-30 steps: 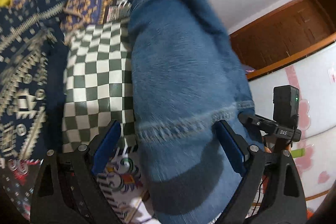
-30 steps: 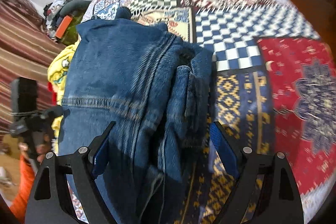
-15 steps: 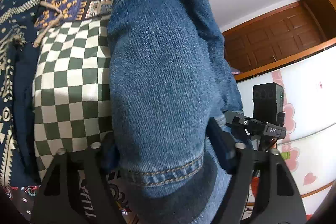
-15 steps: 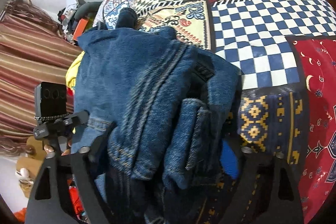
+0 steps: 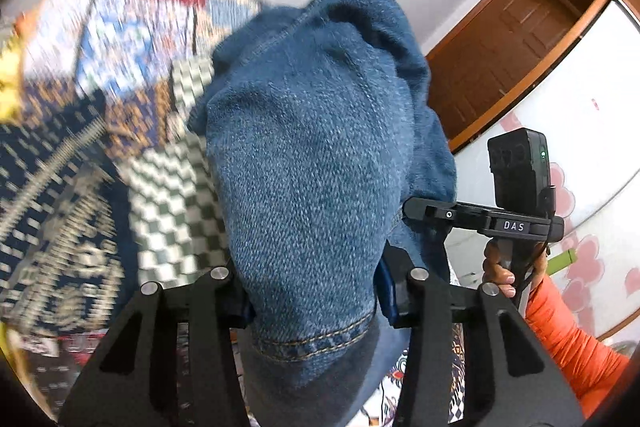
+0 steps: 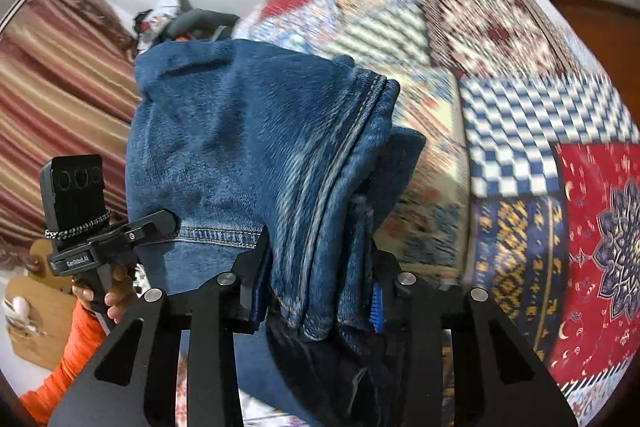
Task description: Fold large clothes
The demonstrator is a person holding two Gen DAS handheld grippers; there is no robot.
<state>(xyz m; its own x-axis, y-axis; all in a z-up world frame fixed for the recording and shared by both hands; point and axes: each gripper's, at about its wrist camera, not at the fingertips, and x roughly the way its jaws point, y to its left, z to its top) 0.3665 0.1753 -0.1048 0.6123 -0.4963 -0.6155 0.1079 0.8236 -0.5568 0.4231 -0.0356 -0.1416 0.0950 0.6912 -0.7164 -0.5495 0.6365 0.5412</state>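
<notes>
The jeans [image 5: 320, 163] sit between the fingers of the left gripper [image 5: 316, 291], whose jaws are closing, with the patchwork bedspread [image 5: 80, 187] below and to the left. In the right wrist view, the jeans [image 6: 248, 155] sit in the closing right gripper [image 6: 320, 295], above the bedspread [image 6: 520, 131]. The curtain [image 6: 52, 99] hangs left, behind the other handheld unit.

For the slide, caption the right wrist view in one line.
Right gripper closing on bunched blue jeans above a patchwork quilt, beside the left gripper.
</notes>
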